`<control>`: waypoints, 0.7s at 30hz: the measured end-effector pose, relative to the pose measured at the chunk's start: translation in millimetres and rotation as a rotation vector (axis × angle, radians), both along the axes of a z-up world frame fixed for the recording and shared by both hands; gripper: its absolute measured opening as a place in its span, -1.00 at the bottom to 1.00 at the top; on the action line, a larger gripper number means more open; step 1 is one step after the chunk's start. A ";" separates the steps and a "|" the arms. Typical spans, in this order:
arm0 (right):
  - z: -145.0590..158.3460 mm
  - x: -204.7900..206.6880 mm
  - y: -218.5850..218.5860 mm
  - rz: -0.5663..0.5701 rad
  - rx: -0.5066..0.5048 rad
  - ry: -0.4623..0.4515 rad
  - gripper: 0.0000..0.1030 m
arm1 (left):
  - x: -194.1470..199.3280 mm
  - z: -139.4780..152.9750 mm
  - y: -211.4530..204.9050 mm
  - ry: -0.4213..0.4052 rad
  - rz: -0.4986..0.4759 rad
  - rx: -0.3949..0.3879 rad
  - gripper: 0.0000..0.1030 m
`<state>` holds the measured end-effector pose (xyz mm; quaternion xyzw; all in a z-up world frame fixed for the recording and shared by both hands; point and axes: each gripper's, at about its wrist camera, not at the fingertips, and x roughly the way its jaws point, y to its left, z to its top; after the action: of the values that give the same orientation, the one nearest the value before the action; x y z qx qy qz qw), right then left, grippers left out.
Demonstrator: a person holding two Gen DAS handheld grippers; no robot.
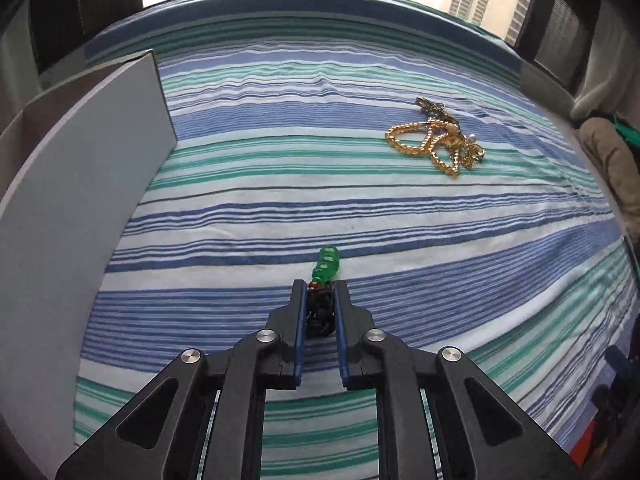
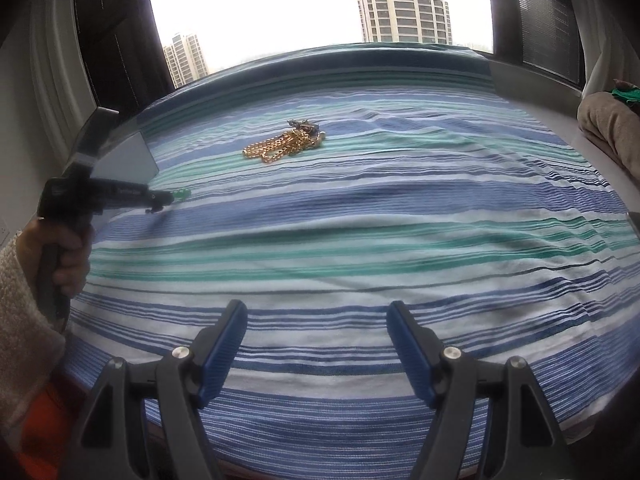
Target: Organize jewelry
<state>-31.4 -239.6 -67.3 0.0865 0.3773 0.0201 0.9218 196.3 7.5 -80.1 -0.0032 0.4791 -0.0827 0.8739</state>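
My left gripper [image 1: 320, 286] is shut on a green bead bracelet [image 1: 326, 266] with a dark cord bunched between the pads, held just above the striped cloth. It also shows in the right wrist view [image 2: 170, 199], green beads [image 2: 182, 195] poking out past its tips. A tangle of gold chains [image 1: 434, 140] and darker pieces lies on the cloth to the far right of it; it also shows in the right wrist view [image 2: 284, 142]. My right gripper [image 2: 316, 314] is open and empty, low over the near part of the cloth.
A grey box [image 1: 80, 184] with an upright flap stands at the left, close to my left gripper; it also shows in the right wrist view [image 2: 124, 160]. The blue, green and white striped cloth [image 2: 400, 220] covers the table. Folded beige fabric [image 2: 612, 128] lies at the right edge. Windows lie behind.
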 end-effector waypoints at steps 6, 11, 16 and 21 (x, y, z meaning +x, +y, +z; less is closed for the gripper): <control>0.8 2.1 16.3 0.037 -0.002 0.010 0.43 | -42.0 4.4 41.1 -0.020 0.070 0.010 -0.78; 0.5 2.8 35.3 0.078 -0.003 0.023 0.43 | -49.0 -5.2 44.8 -0.008 0.078 0.000 -0.42; 7.2 2.9 38.0 0.107 0.046 0.024 0.43 | -48.1 -18.4 40.9 -0.019 0.087 0.013 0.45; 30.5 40.3 -5.0 0.094 0.150 0.027 0.43 | -49.1 -22.9 32.1 -0.064 0.054 0.072 0.68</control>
<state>8.9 -244.6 -36.9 0.1376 0.3910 0.0904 0.9055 147.2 39.6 -102.9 0.0178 0.4534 -0.0419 0.8902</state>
